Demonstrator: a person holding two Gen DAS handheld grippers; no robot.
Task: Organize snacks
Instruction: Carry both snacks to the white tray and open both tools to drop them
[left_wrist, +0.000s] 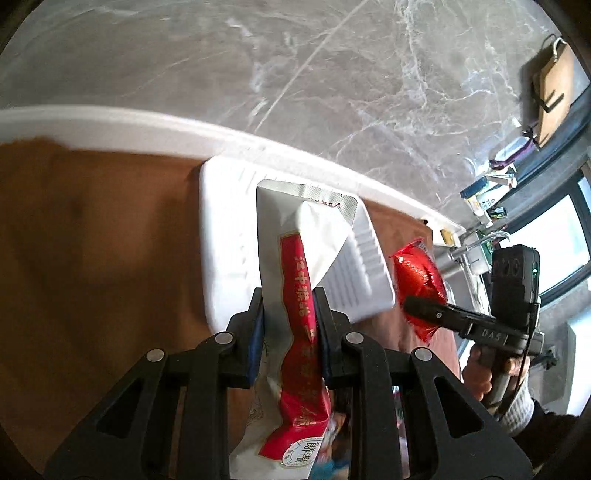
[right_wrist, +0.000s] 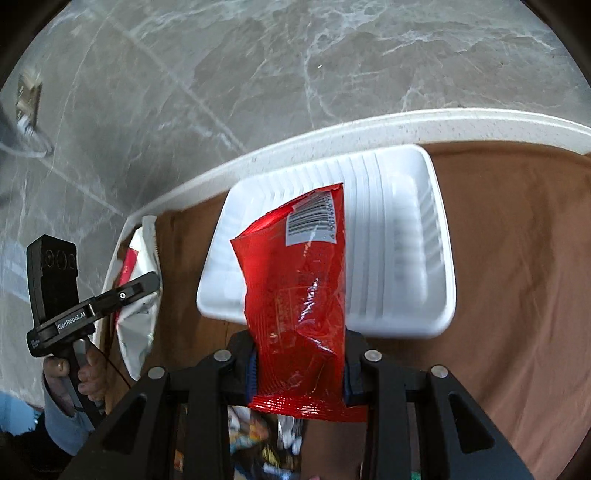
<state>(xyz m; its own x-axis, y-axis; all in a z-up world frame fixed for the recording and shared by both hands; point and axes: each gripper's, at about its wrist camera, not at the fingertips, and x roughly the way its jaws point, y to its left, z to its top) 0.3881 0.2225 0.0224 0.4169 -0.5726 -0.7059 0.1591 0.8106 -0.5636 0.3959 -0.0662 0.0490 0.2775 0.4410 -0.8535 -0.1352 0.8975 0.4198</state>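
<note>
**Two packets held above the white tray**

The left tool (left_wrist: 288, 295) is clamped on a white packet with a red stripe (left_wrist: 295, 258), pinching it across the lower middle so the sealed top end sticks out ahead of the fingers. The right tool (right_wrist: 299, 354) grips a red foil packet (right_wrist: 295, 280) near its bottom seam, barcode end forward. Both packets are off the bench (right_wrist: 498, 258), which is covered in brown cloth with a pale rim, and both appear over or just before the ribbed white tray (right_wrist: 424, 229) near its far edge. The tray looks empty. More wrappers (right_wrist: 266, 443) show blurred below the right tool.

Risks from here, as I judge them:

- Both packets head for the same tray, and the two tools sit close side by side; they could knock together or one packet could sweep the other aside.
- The tray looks light and lies close to the bench rim, so a push from a packet or a finger could slide it toward the edge.
- Foil is slick and puffy; the red packet, held only near one end, could twist or slip before release.
- Dropped from a height, either packet may bounce out over the shallow wall.
</note>
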